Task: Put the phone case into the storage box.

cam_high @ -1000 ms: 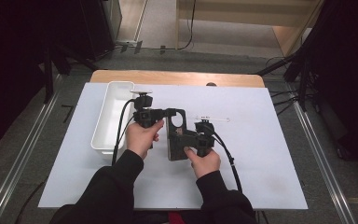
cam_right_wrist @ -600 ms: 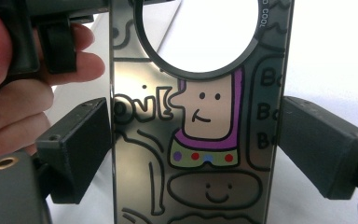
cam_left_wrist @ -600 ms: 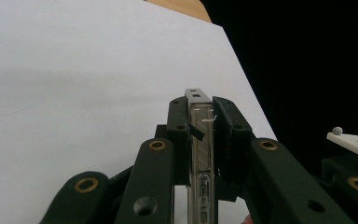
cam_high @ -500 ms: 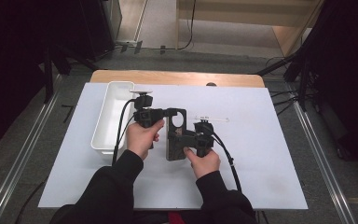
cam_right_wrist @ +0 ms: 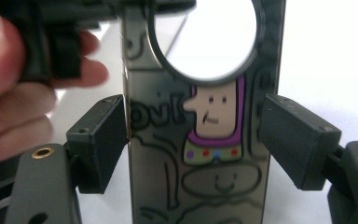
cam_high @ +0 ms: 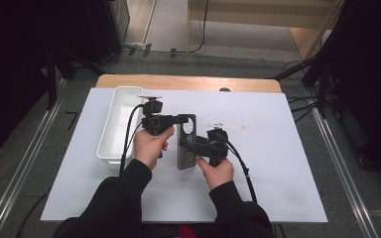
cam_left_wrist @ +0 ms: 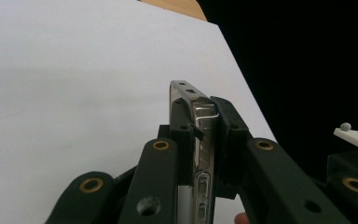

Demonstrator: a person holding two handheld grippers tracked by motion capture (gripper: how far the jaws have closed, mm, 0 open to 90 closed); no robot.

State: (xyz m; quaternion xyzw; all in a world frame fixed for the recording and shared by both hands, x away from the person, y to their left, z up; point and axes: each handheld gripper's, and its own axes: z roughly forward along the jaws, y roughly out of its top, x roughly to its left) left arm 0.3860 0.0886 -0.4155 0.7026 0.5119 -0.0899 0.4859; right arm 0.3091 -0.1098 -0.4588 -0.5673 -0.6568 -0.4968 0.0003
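Phone case (cam_high: pixel 186 143), dark and long, sits between my two grippers over the middle of the white table (cam_high: pixel 278 163). Its long axis runs away from me, the end with the round cut-out farthest off. In the right gripper view the case (cam_right_wrist: pixel 200 140) stands straight ahead of the jaws, cartoon figure upright, cut-out at the top.

My left gripper (cam_high: pixel 181 119) comes at the far end from the left, and in the left gripper view its jaws are clamped on the case's edge (cam_left_wrist: pixel 200 140), one pad on each face, so that end is firmly held. My right gripper (cam_high: pixel 188 145) reaches the case's middle from the right. Its jaws stand wide, one pad (cam_right_wrist: pixel 100 140) touching or almost touching one long edge, the other (cam_right_wrist: pixel 298 140) clear of the opposite edge. They straddle the width, across the long axis.

I judge the coming move turns on that straddle: the case already lies between the right pads, so closing would grip it across its width.

Beyond the left gripper a white tray (cam_high: pixel 116 124) lies lengthwise. Past the right gripper a thin white strip (cam_high: pixel 225 126) rests on the table.
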